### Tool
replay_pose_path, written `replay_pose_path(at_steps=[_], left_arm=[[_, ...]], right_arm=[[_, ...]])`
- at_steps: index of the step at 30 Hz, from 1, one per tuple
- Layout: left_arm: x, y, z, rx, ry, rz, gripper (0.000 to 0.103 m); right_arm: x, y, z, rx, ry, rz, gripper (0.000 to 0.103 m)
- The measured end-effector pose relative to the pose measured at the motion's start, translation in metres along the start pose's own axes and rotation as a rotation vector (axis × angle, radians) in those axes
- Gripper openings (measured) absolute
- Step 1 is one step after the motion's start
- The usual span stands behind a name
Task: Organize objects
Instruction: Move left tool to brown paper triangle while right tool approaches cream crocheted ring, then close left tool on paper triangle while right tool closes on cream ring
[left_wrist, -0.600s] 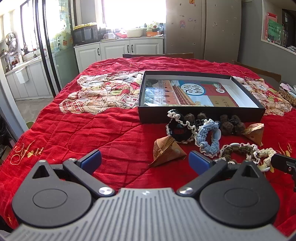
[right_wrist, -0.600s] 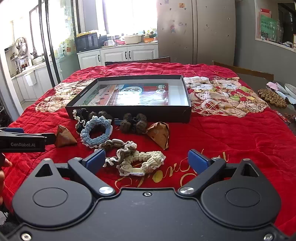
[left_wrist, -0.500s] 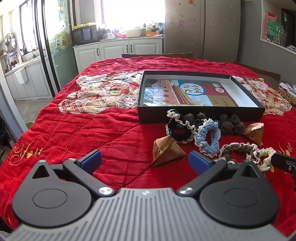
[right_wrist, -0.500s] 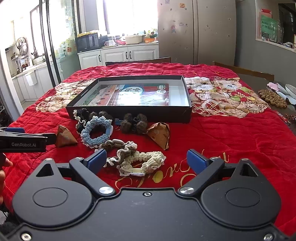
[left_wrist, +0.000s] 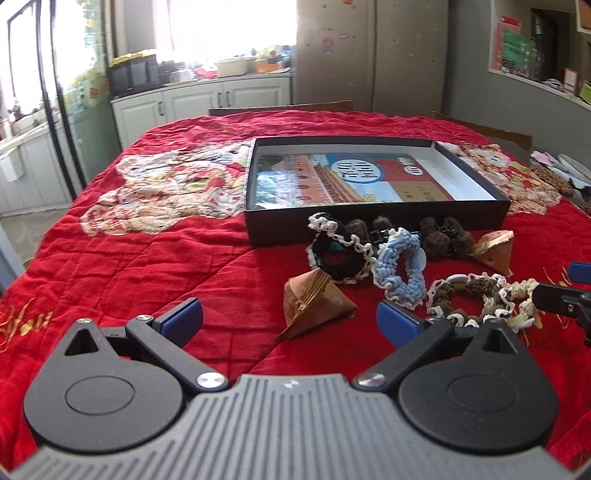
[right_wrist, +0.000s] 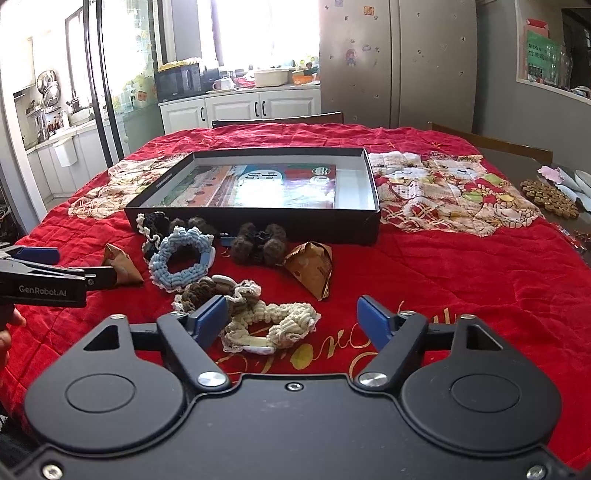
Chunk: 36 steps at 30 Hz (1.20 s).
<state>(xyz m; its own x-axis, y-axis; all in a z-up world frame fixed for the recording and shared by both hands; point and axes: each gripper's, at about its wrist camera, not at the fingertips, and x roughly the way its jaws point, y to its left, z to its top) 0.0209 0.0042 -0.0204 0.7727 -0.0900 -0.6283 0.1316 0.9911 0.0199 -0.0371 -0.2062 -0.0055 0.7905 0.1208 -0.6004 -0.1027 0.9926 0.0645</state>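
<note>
The left tool (left_wrist: 290, 320) is fully open and holds nothing; its blue pads hang above the red cloth (left_wrist: 147, 258) that covers the bench, with a folded brown paper pyramid (left_wrist: 314, 301) just ahead between them. The right tool (right_wrist: 291, 318) is also open, somewhat less wide, and empty; a cream scrunchie (right_wrist: 273, 326) lies on the cloth between its pads without touching either. In the right wrist view the left tool (right_wrist: 55, 271) enters from the left edge, with part of a hand (right_wrist: 7, 332) below it. A shallow black box (left_wrist: 369, 218) rests open on the cloth beyond the loose items, with a printed sheet lying flat inside it. All loose items lie outside the box, near its front wall: a black scrunchie with white trim (left_wrist: 336, 253), a light blue scrunchie (left_wrist: 400, 267) touching it, and a brown scrunchie with white trim (left_wrist: 469, 295) touching the cream one. Two dark brown pompom clips (right_wrist: 258, 243) sit just beside the box wall. A second brown paper pyramid (right_wrist: 312, 267) lies to the right of the pompoms, tilted on one face. A mat of brown beads (right_wrist: 550, 197) lies well apart at the right edge of the bench.
</note>
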Motion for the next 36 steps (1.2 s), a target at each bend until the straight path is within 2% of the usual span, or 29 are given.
replay_pose_path(at_steps=[7,17,20,22,31,36], left_arm=[[0.012,0.008,-0.003,-0.002,-0.001,-0.041,0.094],[0.029,0.011,-0.001,0.029,-0.004,-0.08,0.083],[0.034,0.01,-0.002,0.026,0.009,-0.103,0.076],[0.036,0.01,-0.002,0.021,0.015,-0.118,0.067],[0.039,0.011,-0.003,0.003,0.026,-0.146,0.045],[0.04,0.012,-0.003,-0.005,0.027,-0.152,0.042]], right_arm=[[0.015,-0.006,-0.003,0.019,0.025,0.006,0.055],[0.028,-0.005,-0.006,0.015,0.044,0.024,0.047],[0.032,-0.005,-0.007,0.012,0.054,0.025,0.044],[0.034,-0.005,-0.007,0.017,0.061,0.028,0.04],[0.038,-0.007,-0.011,0.031,0.079,0.037,0.026],[0.038,-0.007,-0.012,0.03,0.08,0.034,0.02]])
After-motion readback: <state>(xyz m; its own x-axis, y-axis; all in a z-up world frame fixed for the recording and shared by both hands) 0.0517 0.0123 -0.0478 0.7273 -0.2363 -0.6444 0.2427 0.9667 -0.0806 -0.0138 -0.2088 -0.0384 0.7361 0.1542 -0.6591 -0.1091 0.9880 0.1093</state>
